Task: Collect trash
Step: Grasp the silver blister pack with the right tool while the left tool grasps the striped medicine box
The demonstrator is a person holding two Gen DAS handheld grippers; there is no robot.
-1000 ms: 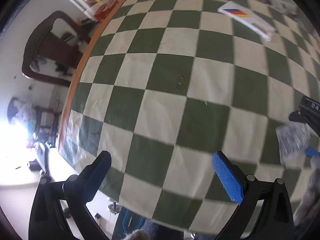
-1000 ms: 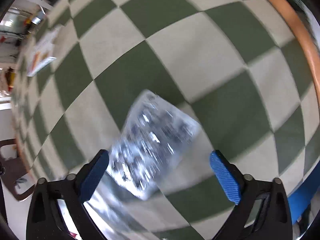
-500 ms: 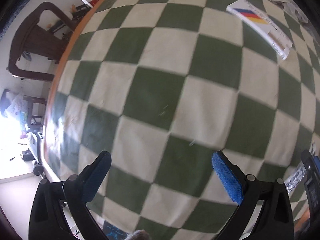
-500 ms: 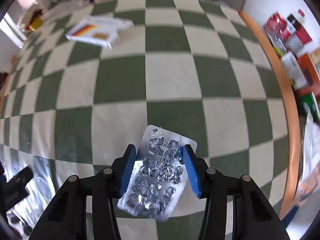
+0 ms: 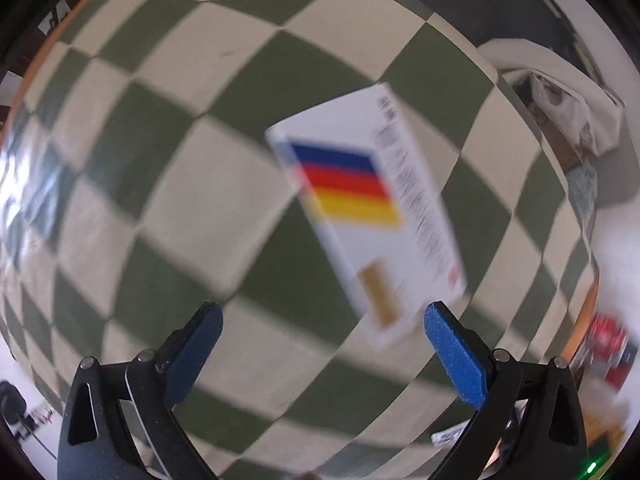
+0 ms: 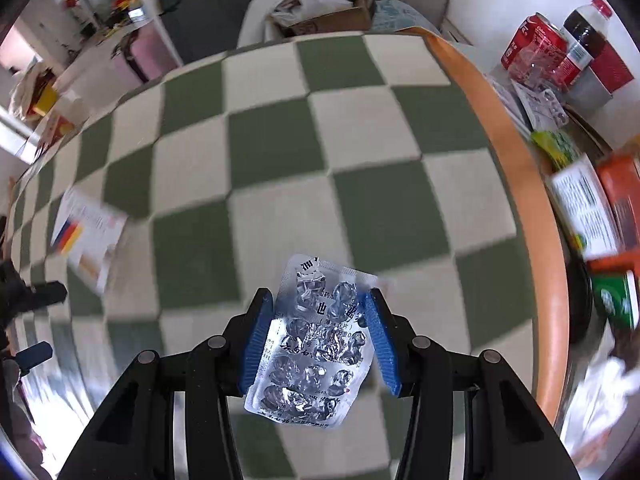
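Observation:
My right gripper (image 6: 318, 340) is shut on a silver used blister pack (image 6: 316, 344) and holds it above the green-and-cream checked tablecloth (image 6: 280, 152). A white medicine box with blue, red and yellow stripes (image 5: 368, 216) lies flat on the cloth just ahead of my left gripper (image 5: 322, 356), which is open and empty, its right finger near the box's near corner. The same box shows at the left in the right wrist view (image 6: 86, 236), with the left gripper (image 6: 24, 300) beside it.
Beyond the table's orange edge (image 6: 516, 168) at the right sit a cola can (image 6: 532, 48), a dark drink bottle (image 6: 580, 44), several cartons (image 6: 588, 208) and a green packet (image 6: 616, 300). A cardboard box with a white bag (image 6: 320, 4) stands past the far edge.
My right gripper closed on the blister pack and lifted it off the cloth. My left gripper swung right across the table until the striped box came close in front of it.

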